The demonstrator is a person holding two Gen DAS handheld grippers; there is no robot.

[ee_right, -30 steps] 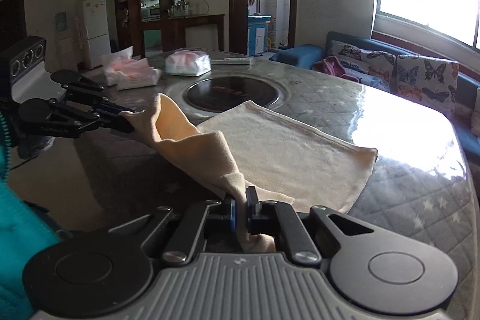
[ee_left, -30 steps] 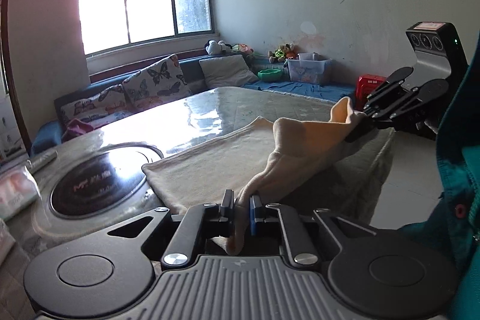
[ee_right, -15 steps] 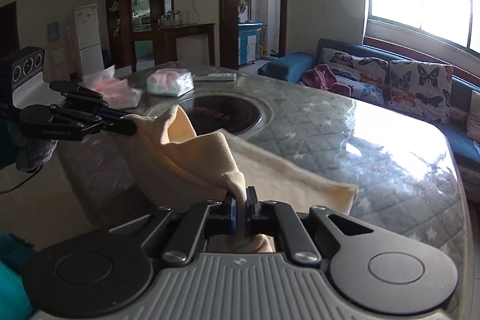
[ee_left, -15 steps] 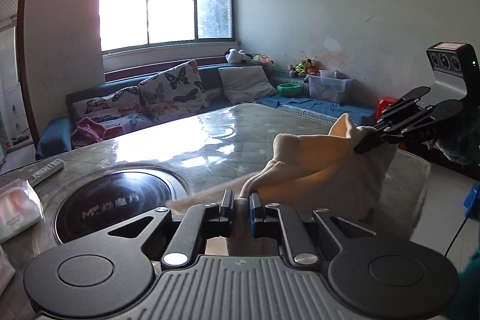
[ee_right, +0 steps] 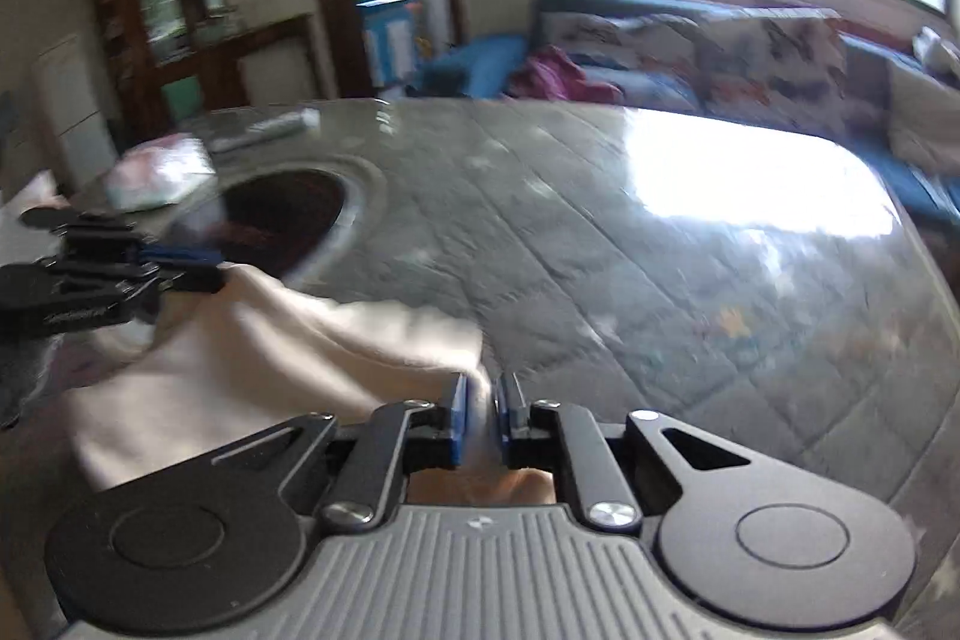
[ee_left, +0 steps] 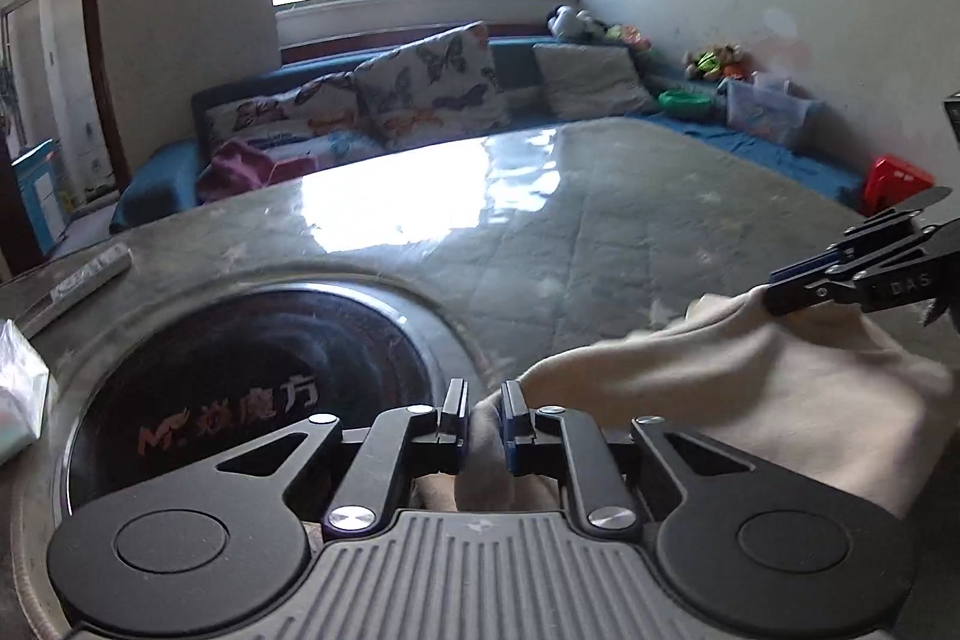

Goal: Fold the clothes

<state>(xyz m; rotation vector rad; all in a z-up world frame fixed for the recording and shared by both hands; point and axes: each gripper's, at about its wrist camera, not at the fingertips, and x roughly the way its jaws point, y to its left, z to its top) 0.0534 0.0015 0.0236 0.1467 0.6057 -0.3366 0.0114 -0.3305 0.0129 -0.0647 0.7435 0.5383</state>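
Observation:
A cream cloth (ee_left: 750,388) hangs stretched between my two grippers above the near edge of the grey quilted table (ee_left: 600,220). My left gripper (ee_left: 485,415) is shut on one corner of the cloth. My right gripper (ee_left: 780,286) shows at the right in the left wrist view, pinching the other corner. In the right wrist view my right gripper (ee_right: 480,415) is shut on the cloth (ee_right: 270,358), and my left gripper (ee_right: 204,274) holds the far corner at the left. The rest of the cloth droops below the grippers.
A round black inset plate (ee_left: 252,388) sits in the table at the left. Tissue packs (ee_right: 162,172) and a remote (ee_left: 90,274) lie beyond it. A sofa with butterfly cushions (ee_left: 420,88) stands behind the table. The right wrist view is blurred.
Both grippers have moved forward over the table with the cloth held between them. The flat half of the cloth that showed on the table is out of view now.

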